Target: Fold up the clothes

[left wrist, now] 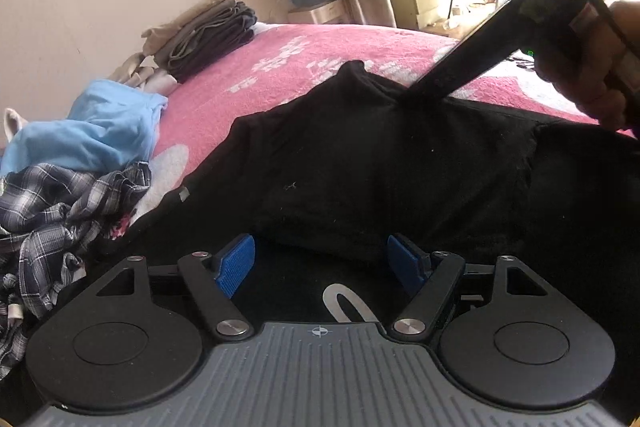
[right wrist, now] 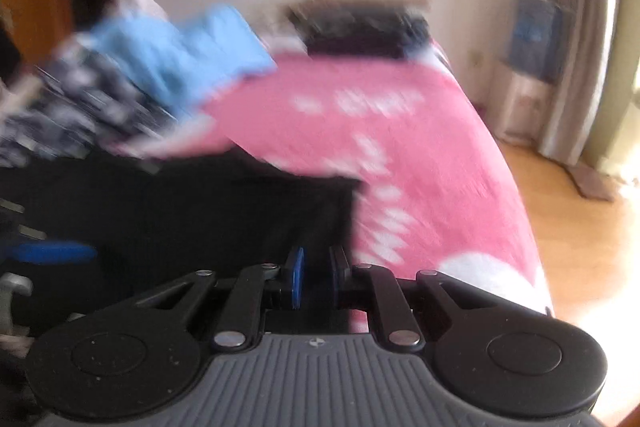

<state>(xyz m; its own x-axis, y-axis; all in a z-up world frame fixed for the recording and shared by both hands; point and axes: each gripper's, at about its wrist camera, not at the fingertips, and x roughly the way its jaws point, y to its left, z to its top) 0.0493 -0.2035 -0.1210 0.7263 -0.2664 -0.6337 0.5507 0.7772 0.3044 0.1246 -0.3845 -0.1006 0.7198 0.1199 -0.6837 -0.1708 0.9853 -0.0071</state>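
Left claw (left wrist: 320, 263) released, pads wide above the black garment (left wrist: 360, 163) spread on the pink bed (left wrist: 280, 67); right claw (right wrist: 316, 275) clenched on its far edge, apparently lifting it to fold

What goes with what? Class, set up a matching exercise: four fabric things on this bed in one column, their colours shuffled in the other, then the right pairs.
Things:
1. Garment spread out in front of the left hand-held gripper
2. Blanket covering the bed
3. Crumpled shirt at the far left
4. Bunched garment above that shirt

Colours:
A. light blue
B. black
C. pink with white patterns
D. dark blue and white plaid

Pairs: 1-B black garment; 2-C blanket; 3-D plaid shirt; 4-A blue garment.
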